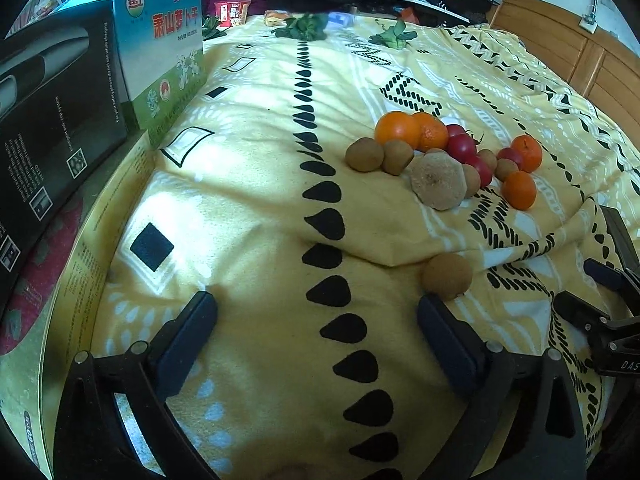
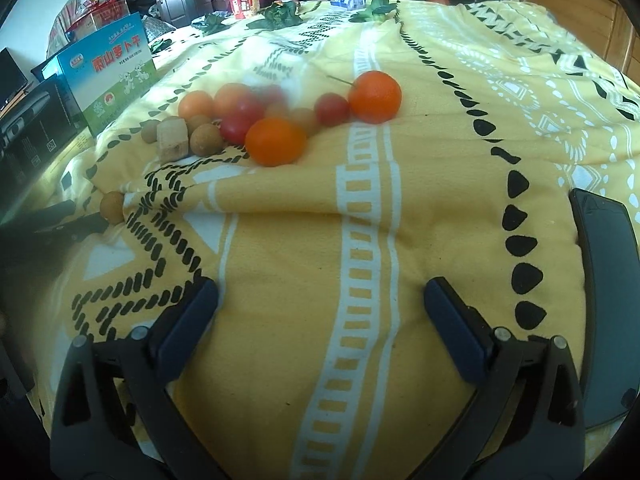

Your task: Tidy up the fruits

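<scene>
A heap of fruit lies on the yellow patterned cloth (image 1: pixel 248 208): oranges (image 1: pixel 397 129), red tomatoes (image 1: pixel 461 147), small brown round fruits (image 1: pixel 364 155) and a pale cut chunk (image 1: pixel 438 181). One brown fruit (image 1: pixel 447 277) lies apart, just past my left gripper's right fingertip. My left gripper (image 1: pixel 316 312) is open and empty. In the right wrist view the heap has an orange (image 2: pixel 274 141), a stemmed orange (image 2: pixel 375 96), a tomato (image 2: pixel 331 109) and the chunk (image 2: pixel 173 138). My right gripper (image 2: pixel 322 300) is open and empty, short of the heap.
A blue-green printed box (image 1: pixel 160 48) and a black box (image 1: pixel 52 120) stand at the left. Green leaves (image 1: pixel 304 26) and a red cup (image 1: pixel 233 12) lie at the far edge. A dark phone (image 2: pixel 608 272) lies at the right. The right gripper shows in the left wrist view (image 1: pixel 600 312).
</scene>
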A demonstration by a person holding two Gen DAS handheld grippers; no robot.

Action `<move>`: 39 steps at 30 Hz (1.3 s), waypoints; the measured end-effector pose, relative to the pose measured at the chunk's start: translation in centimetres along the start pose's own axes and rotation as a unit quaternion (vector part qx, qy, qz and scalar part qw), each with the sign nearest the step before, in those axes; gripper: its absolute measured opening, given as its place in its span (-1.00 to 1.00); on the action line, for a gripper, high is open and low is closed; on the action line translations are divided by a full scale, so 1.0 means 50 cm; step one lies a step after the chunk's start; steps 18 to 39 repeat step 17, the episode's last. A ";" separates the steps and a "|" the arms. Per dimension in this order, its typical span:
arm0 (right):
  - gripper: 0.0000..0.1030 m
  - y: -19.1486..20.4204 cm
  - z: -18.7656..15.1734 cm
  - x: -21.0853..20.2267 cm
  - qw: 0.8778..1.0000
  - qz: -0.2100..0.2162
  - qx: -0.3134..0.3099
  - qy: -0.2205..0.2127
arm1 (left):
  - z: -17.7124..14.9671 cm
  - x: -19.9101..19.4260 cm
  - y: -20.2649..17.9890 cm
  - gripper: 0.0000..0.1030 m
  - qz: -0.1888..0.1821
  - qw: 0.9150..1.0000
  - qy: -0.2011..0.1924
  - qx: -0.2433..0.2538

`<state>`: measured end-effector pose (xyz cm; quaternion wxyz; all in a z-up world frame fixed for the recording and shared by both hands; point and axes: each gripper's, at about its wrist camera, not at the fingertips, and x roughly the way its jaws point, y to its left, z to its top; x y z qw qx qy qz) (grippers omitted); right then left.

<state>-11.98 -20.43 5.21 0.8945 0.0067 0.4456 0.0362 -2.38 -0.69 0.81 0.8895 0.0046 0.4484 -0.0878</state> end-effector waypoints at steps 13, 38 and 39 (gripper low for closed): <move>1.00 0.001 0.001 0.000 1.000 0.000 0.000 0.001 | 0.003 0.007 -0.001 1.00 0.000 1.000 0.000 -0.004; 1.00 0.001 0.001 0.000 1.000 0.001 0.000 0.001 | 0.003 0.009 0.001 1.00 -0.001 1.000 -0.002 -0.004; 1.00 0.001 0.001 0.000 1.000 0.001 0.000 0.001 | 0.003 0.009 0.001 1.00 -0.001 1.000 -0.002 -0.004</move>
